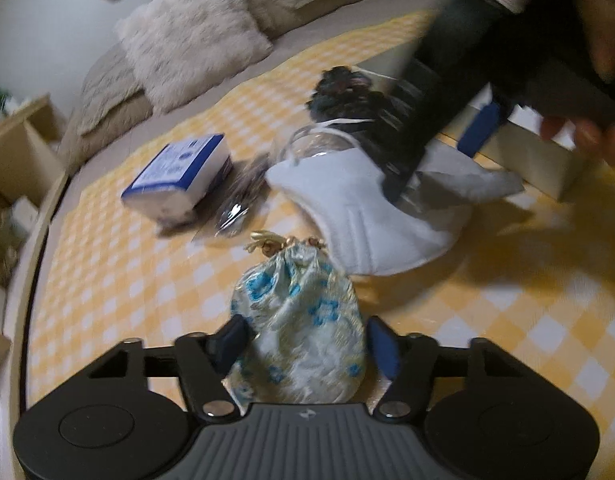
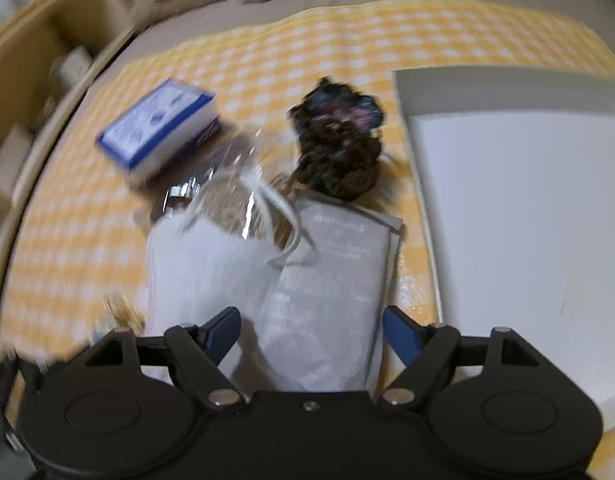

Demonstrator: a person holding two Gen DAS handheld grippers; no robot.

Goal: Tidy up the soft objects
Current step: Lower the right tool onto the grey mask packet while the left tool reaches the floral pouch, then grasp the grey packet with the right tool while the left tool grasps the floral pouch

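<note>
My left gripper (image 1: pixel 307 340) is open, its blue pads on either side of a pale brocade drawstring pouch (image 1: pixel 303 320) with blue flowers that lies on the yellow checked cloth (image 1: pixel 107 280). My right gripper (image 2: pixel 311 332) is open above a grey packet (image 2: pixel 331 280) that lies beside a white folded cloth (image 2: pixel 203 264). The cloth also shows in the left wrist view (image 1: pixel 371 216), with the right gripper's dark body (image 1: pixel 447 92) over it. A dark crocheted item (image 2: pixel 339 148) lies beyond them, also seen in the left wrist view (image 1: pixel 339 96).
A blue and white tissue pack (image 1: pixel 179 176) (image 2: pixel 155 128) and a clear plastic bag (image 1: pixel 235 196) lie at the left. A white open box (image 2: pixel 527 208) stands at the right. Fluffy cushions (image 1: pixel 195 48) lie at the back. A wooden shelf (image 1: pixel 15 152) stands left.
</note>
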